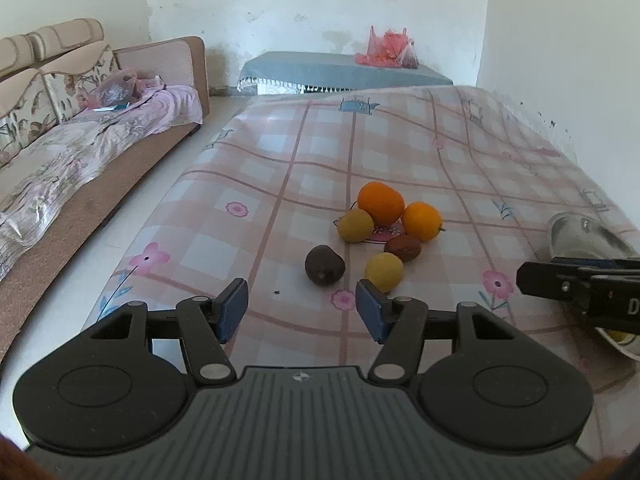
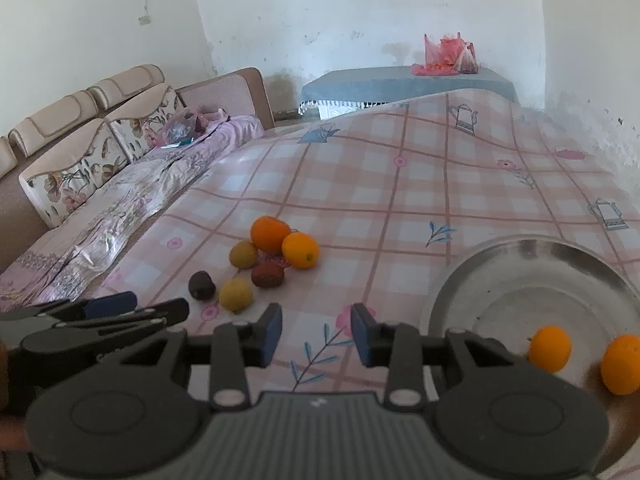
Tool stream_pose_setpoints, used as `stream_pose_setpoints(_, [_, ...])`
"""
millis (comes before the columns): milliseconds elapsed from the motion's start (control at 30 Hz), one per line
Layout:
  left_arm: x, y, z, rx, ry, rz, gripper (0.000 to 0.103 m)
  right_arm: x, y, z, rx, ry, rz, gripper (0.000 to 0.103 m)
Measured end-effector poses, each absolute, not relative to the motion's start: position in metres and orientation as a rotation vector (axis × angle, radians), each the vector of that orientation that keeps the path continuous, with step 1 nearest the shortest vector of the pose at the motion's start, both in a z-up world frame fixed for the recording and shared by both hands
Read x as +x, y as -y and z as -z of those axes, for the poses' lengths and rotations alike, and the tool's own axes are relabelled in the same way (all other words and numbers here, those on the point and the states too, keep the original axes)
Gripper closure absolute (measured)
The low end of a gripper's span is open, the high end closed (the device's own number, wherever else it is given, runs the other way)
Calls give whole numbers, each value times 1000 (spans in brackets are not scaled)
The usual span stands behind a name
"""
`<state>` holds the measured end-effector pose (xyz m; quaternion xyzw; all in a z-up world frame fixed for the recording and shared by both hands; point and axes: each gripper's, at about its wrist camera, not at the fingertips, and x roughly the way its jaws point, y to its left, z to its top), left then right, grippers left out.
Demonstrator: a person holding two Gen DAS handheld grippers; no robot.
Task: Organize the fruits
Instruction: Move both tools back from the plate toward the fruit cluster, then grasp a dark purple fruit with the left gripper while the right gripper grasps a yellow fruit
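Six loose fruits lie clustered on the checked tablecloth [image 1: 280, 168]: a big orange [image 1: 380, 204], a smaller orange [image 1: 422, 222], a yellow-green fruit [image 1: 355, 225], a brown fruit [image 1: 402, 248], a yellow fruit [image 1: 383, 272] and a dark purple fruit [image 1: 324, 265]. My left gripper [image 1: 302, 310] hovers open just short of the purple and yellow fruits, with nothing between its pads. My right gripper [image 2: 316, 334] stands open with a narrower gap, empty, over the cloth beside the steel bowl [image 2: 460, 276]. Two oranges [image 2: 550, 348] [image 2: 622, 364] rest in that bowl.
A sofa [image 1: 80, 152] with floral covers runs along the left, across a strip of floor. Behind the table stands a low grey-covered table [image 1: 344, 70] with red plastic bags [image 1: 390, 50]. A white dish [image 1: 618, 346] shows under the right gripper [image 1: 532, 280]. A wall borders the table's right side.
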<state>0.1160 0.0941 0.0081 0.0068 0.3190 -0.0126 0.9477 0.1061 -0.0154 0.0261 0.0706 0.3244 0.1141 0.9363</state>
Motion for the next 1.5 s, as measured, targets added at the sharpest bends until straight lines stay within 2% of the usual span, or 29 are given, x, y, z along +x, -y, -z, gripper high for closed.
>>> stream_pose_setpoints(533, [136,-98,0,68,-656,62,33,134,8,-12,144,-708,-275,63])
stream_pose_setpoints(600, [135,-97,2,76,-656,86,40,136,4,-9,144,-713,-288,63])
stream_pose_setpoints(667, [134,-96,4,84,-653,103,52,136,0,-7,140,-717,-293,63])
stream_pose_setpoints(800, [137,-97,3,57,-642,126,68,138,-5,-4,143,-720,-305,63])
stream_pose_setpoints(833, [138,-97,3,51,-641,131,76,138,-6,-3,139,-720,-307,63])
stream_pose_setpoints(1500, [124,-134,-9,-16,-621,34,76,153,-62,6,106,-704,-338,64])
